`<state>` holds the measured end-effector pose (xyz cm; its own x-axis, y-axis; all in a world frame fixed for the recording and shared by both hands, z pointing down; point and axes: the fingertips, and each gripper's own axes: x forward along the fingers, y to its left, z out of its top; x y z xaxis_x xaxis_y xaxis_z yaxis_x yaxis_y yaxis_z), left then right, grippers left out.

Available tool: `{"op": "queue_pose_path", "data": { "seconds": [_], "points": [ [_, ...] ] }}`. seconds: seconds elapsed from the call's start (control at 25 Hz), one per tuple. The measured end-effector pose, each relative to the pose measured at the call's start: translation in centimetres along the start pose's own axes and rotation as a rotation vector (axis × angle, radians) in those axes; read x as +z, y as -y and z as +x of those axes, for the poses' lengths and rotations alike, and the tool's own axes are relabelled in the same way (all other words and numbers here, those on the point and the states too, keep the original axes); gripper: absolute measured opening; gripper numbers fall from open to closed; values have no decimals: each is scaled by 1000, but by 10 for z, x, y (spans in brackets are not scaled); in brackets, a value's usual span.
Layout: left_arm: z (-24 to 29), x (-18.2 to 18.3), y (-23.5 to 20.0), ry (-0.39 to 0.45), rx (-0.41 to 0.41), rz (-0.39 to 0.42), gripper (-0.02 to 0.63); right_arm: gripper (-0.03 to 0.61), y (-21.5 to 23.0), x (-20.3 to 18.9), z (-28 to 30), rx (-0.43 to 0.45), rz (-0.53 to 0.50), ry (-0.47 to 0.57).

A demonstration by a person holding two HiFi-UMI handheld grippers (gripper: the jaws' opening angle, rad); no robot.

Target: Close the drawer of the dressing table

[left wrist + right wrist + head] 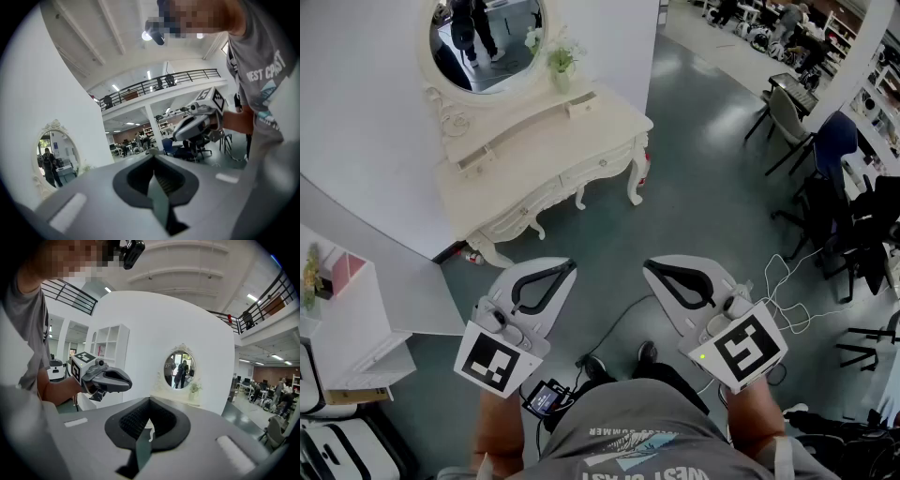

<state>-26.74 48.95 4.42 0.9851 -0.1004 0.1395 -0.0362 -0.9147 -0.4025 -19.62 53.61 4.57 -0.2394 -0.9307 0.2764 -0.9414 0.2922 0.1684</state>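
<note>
Cream dressing table [572,141] on grey floor [712,159] bears a flower vase [561,73].

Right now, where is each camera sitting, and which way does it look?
Head view: on the person's head, looking steeply down at the dressing table, the left hand-held gripper and right hand-held gripper; forearms and grey shirt show.
Left gripper view: on the left hand-held gripper, looking along its shut jaws across the hall; right forearm and shirt show.
Right gripper view: on the right hand-held gripper, facing the white wall; left forearm shows.
Shared: both gripper views catch the oval mirror and the other gripper.
</note>
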Motion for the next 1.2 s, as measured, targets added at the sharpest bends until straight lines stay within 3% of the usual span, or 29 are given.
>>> {"op": "queue_pose_path", "data": {
  "seconds": [0.84, 1.2],
  "points": [
    [-44, -18, -21, 38, -18, -16, 2, 0, -33, 21, 33, -38, 27, 11],
    [-23, -28, -36, 8, 12, -22, 2, 0, 6, 23, 52, 0, 48, 54]
  ]
}}
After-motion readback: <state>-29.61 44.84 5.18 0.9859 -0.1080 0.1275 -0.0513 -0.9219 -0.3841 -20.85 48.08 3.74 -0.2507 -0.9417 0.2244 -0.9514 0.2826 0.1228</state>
